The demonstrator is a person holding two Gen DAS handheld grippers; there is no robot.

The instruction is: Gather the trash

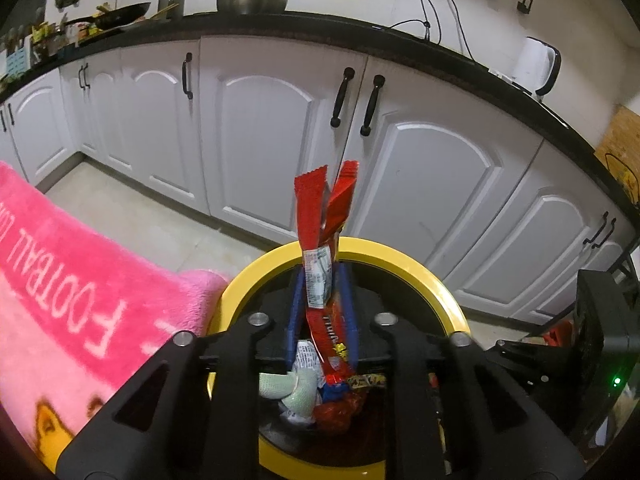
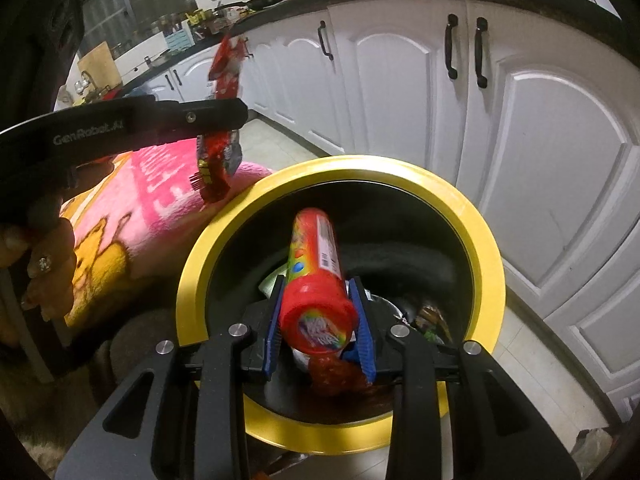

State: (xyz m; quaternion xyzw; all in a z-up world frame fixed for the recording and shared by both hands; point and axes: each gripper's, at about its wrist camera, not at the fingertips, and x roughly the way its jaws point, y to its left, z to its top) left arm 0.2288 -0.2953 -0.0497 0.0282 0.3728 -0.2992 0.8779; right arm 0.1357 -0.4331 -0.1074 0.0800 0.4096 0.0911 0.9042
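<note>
A round bin with a yellow rim [image 1: 400, 258] [image 2: 480, 240] stands below both grippers, with crumpled wrappers [image 1: 304, 396] lying inside it. My left gripper [image 1: 322, 270] hangs over the bin. A long red snack wrapper [image 1: 316, 208] stands upright between its blue fingers, which show a small gap on each side. In the right wrist view the same wrapper [image 2: 218, 160] hangs through the left gripper [image 2: 240, 114] above the bin's left rim. My right gripper [image 2: 317, 280] is shut on a red candy tube [image 2: 316, 256], cap toward the camera, over the bin's opening.
A pink blanket with white lettering [image 1: 60, 280] [image 2: 160, 184] lies left of the bin. White cabinets with black handles [image 1: 340, 96] run behind it under a dark counter. A person's hand [image 2: 44, 268] holds the left gripper. A black device [image 1: 600, 320] stands to the right.
</note>
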